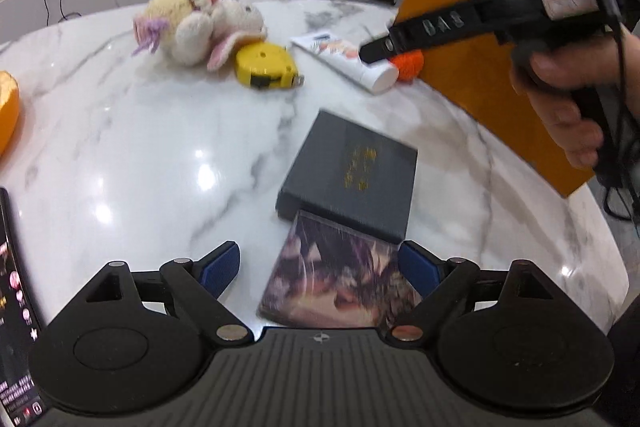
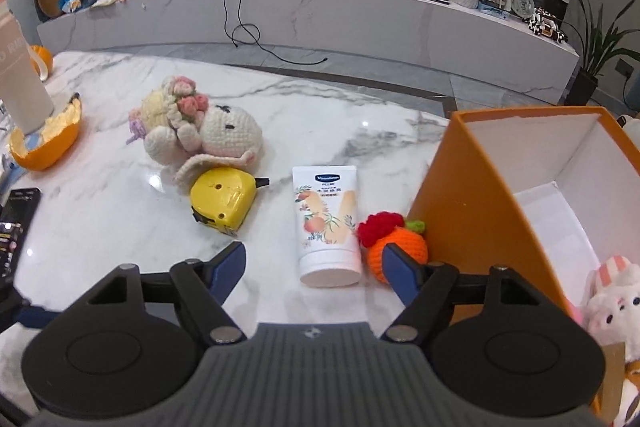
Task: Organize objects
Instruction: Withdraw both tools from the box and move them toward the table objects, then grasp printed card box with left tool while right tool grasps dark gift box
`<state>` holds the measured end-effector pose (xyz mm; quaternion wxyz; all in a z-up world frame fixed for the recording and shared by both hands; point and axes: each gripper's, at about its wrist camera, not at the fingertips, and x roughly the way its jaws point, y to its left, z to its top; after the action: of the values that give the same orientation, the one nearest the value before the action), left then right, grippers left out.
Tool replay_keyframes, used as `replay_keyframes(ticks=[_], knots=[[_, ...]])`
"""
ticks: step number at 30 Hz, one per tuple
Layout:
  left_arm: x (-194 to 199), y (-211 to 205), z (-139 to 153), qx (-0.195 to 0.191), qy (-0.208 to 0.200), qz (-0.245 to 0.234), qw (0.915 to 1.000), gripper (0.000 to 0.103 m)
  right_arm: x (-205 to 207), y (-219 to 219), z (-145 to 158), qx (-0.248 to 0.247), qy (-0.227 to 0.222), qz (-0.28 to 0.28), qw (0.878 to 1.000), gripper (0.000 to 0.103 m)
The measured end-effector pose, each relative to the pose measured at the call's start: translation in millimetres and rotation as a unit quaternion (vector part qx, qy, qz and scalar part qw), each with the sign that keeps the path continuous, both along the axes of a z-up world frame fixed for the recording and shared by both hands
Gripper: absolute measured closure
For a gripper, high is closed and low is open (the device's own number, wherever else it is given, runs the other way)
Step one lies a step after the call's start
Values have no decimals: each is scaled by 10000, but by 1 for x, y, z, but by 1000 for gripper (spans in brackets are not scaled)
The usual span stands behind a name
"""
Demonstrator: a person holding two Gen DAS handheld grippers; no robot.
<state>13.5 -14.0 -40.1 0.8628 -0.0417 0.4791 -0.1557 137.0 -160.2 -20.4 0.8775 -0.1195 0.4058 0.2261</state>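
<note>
Right between your right gripper (image 2: 312, 263) fingers sits the cream tube (image 2: 327, 223), so that hand's clearly the nearer one for it. Both fingers stand off it with nothing pinched yet. The tube lies flat on the marble table (image 2: 100, 227), near the edge closest to you, long axis running straight away from the tongs, cap end toward you. Watch the orange box (image 2: 472, 195) at the right edge and the little knitted orange (image 2: 394, 247) touching the tube's right side, right by your right finger. Your left gripper (image 1: 320, 267) is spread wide over the photo card (image 1: 336, 279), gripping nothing.
</note>
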Motion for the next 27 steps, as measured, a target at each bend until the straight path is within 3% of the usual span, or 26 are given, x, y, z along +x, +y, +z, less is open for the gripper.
replay_keyframes(ticks=[3,6,10,14,17,18,22,27], knots=[[-2,1,-1,-78,69,-9,9999,0,8,-2,-5,55,-27,-142,9999,28],[-4,2,-3,-225,15,131,9997,0,15,-2,-11,61,48,-170,9998,37],[-7,-1,-2,-413,-33,261,9988,0,14,9,-15,-38,-49,-44,10000,36],[-11,-12,-3,-82,-198,37,9998,0,10,20,-28,-322,16,121,9994,39],[-12,-13,-5,-65,-214,-3,9998,0,8,24,-38,-584,12,162,9982,41],[-12,-13,-5,-75,-213,-5,9997,0,9,24,-40,-589,49,133,9982,47],[-12,-12,-6,-73,-233,-82,9997,0,15,19,-38,-250,435,104,9987,90],[-10,-13,-6,1,-192,-308,9993,0,9,17,-37,-323,632,239,9972,91]])
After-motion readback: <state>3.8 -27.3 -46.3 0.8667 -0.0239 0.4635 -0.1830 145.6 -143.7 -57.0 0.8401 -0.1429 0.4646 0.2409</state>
